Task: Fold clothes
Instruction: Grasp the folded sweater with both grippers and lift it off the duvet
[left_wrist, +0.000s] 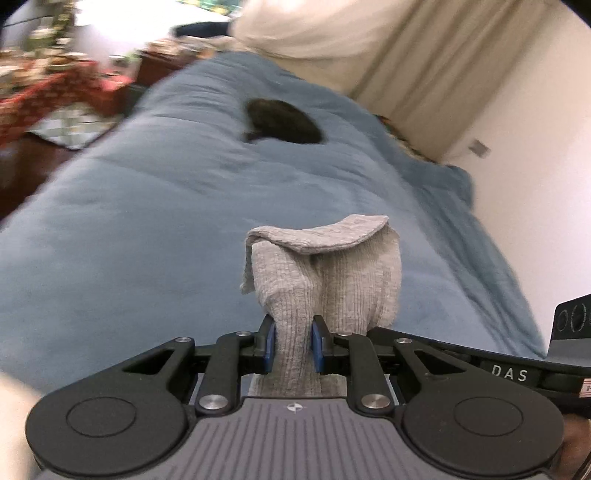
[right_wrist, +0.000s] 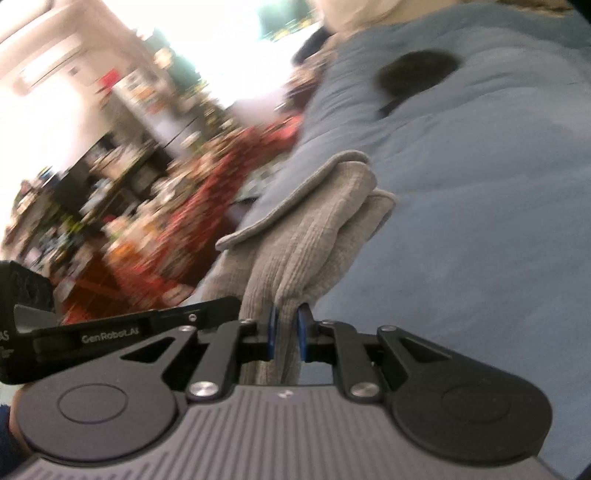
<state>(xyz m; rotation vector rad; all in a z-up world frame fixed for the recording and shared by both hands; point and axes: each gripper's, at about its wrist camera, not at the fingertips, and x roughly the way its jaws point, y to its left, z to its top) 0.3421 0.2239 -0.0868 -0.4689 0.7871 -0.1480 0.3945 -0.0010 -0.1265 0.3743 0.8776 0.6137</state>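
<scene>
the left gripper (left_wrist: 293, 343) is clamped on a bunch of grey ribbed cloth (left_wrist: 325, 273), its blue pads (left_wrist: 270, 345) pressing the fabric from both sides. the cloth stands up from the jaws in a rumpled column and its top edge flops over toward the near side like a small flap, lifted clear of the blue bedcover (left_wrist: 147, 229) that spreads out behind it. the right gripper (right_wrist: 286, 338) is likewise closed on the same grey ribbed cloth (right_wrist: 314, 229), with a narrow fold of it pinched between its blue pads (right_wrist: 303, 338); from there the fabric rises and leans to the far left, its hemmed edge hanging out past the side of the bedcover (right_wrist: 480, 221). a dark garment (left_wrist: 282, 122) lies in a heap farther up the bed, well apart from the grey cloth, and shows too in the right wrist view (right_wrist: 417, 72) near the far end. cream curtains (left_wrist: 413, 66) hang on the far right beside a white wall. to the left of the bed is a blurred clutter of red patterned fabric (right_wrist: 207, 206) and shelves.
</scene>
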